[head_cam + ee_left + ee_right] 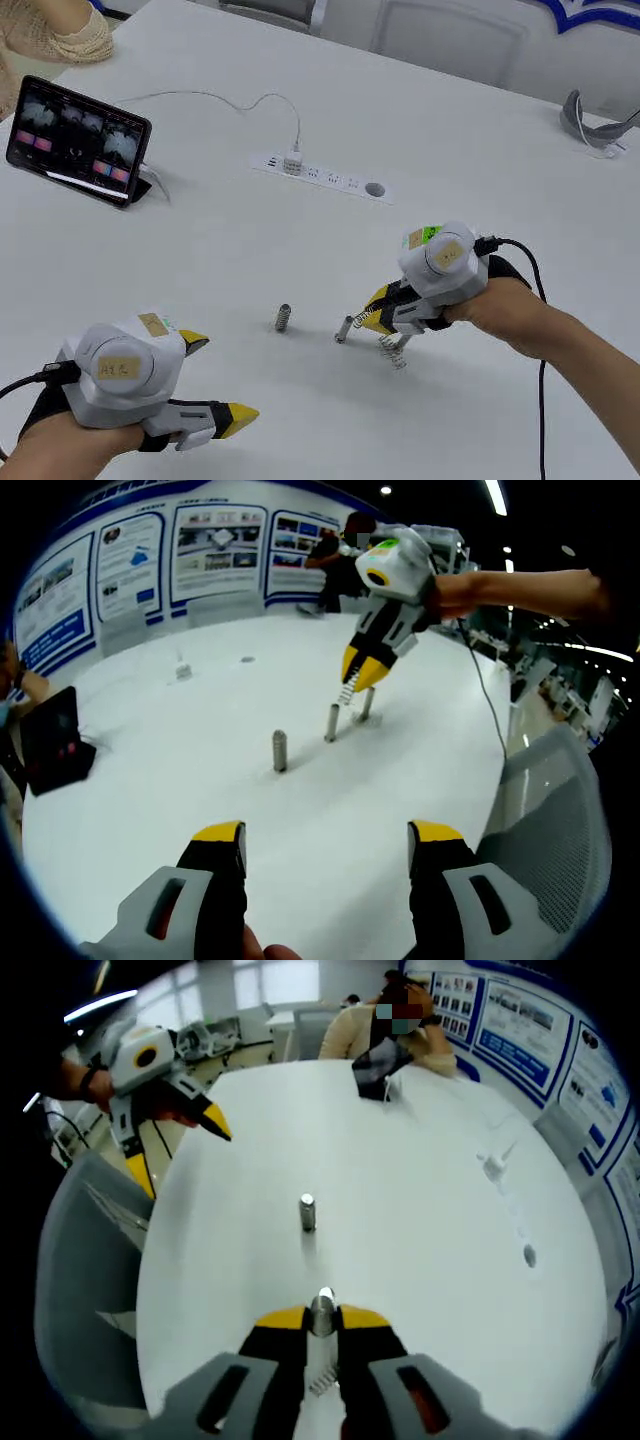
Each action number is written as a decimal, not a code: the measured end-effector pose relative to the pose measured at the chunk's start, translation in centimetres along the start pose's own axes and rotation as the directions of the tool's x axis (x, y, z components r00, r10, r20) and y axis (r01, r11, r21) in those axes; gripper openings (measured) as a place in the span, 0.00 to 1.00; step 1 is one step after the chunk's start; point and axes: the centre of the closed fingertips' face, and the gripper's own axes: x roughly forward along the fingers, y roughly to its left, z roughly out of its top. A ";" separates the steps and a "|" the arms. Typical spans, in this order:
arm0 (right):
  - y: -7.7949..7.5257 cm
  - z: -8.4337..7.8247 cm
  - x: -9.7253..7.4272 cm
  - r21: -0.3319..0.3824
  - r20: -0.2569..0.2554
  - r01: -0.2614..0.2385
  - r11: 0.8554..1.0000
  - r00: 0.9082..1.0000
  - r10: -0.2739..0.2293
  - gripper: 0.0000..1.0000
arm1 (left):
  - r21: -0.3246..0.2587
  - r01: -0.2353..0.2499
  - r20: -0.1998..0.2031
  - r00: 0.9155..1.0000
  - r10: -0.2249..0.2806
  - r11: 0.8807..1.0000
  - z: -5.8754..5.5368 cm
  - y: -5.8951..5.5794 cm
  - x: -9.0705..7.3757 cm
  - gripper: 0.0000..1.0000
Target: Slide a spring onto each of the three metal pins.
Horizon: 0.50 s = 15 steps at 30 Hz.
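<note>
Three metal pins (344,329) stand upright in a short row on the table (300,230); the outer pin (283,317), on the side of the left hand-held gripper (222,376), already carries a spring (280,748). The right hand-held gripper (375,312) is closed on the held spring (347,692); this spring hangs from the yellow tips with its long axis a little tilted, and its free lower end is just beside the top of the middle pin (332,723). In the right gripper view the round head of this pin sits right between the jaw tips, so the pin lies directly ahead and below. My judgement is that the coming move depends on bringing the spring's axis in line with the vertical pin, then lowering it. The third pin (400,343) is just beside the right hand-held gripper; coils seem to be on it, but I cannot tell for sure. The left hand-held gripper is spread wide and holds nothing, well apart from the pins; the right one is clearly nearer.
</note>
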 end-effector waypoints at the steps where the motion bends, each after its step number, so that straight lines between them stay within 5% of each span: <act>1: -0.1 0.0 0.1 0.002 -0.001 -0.001 1.000 1.000 0.001 0.13 | -0.003 -0.001 0.000 1.000 0.001 1.000 0.0 0.0 0.0 0.67; 15: -0.4 0.2 1.2 0.001 -0.017 -0.026 1.000 1.000 0.026 0.13 | -0.022 -0.013 0.001 1.000 0.013 1.000 -0.3 0.6 -0.4 0.68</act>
